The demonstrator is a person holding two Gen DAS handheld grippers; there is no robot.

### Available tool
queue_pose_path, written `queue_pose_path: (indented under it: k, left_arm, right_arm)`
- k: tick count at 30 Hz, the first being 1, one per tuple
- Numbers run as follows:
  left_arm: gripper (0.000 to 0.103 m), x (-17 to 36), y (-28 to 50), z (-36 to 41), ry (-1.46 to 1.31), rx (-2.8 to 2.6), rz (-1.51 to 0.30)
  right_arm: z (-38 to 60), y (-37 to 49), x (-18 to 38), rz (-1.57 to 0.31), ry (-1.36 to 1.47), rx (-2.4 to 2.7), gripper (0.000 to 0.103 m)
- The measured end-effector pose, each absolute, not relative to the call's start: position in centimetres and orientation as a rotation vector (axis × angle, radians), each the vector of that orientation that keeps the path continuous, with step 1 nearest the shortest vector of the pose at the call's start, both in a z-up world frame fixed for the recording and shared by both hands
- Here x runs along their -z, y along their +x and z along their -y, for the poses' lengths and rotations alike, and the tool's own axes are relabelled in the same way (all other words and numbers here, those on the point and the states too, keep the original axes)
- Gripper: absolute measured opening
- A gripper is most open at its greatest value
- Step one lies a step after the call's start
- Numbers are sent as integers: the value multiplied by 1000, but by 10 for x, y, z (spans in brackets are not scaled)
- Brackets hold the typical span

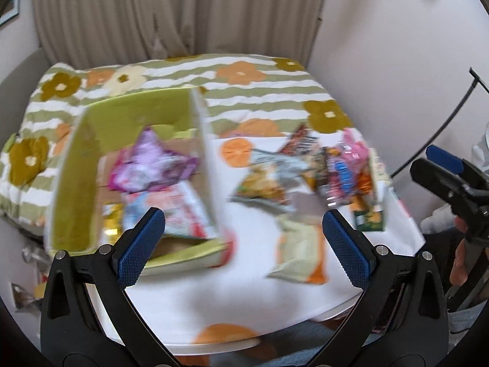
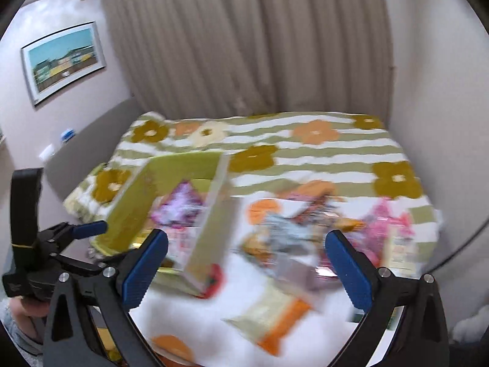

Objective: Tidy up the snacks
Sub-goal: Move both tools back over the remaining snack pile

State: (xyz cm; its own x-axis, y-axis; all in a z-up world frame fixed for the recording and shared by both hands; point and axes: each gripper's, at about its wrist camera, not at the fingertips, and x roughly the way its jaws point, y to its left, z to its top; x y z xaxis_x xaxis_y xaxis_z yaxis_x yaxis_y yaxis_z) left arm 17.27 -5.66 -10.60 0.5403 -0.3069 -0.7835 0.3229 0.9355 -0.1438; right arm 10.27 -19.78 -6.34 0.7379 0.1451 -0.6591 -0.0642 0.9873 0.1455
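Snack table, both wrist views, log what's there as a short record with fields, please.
surface: white table with orange prints
container: green box, open top, on the table's left part
in box: purple packet above a pink-and-white packet
outside box: loose pile of packets to the box's right, cream-and-orange packet nearest the camera
left tongs: open, empty
right tongs: open, empty
image quality: motion-blurred, labels unreadable

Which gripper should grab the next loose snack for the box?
Right, probably. Both grippers are open and empty, but the right gripper faces the loose snack pile, while the left gripper sits nearer the green box.
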Motion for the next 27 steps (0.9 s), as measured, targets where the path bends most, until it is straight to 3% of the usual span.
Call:
queue_pose_path:
  k: [14, 27]
  left_arm:
    - [102, 150, 202, 212, 24, 469, -1024]
    - [102, 234, 269, 263, 32, 566, -1212]
  right_arm:
    - [355, 95, 109, -834, 94, -17, 103]
    - [368, 122, 182, -980, 115, 15, 103]
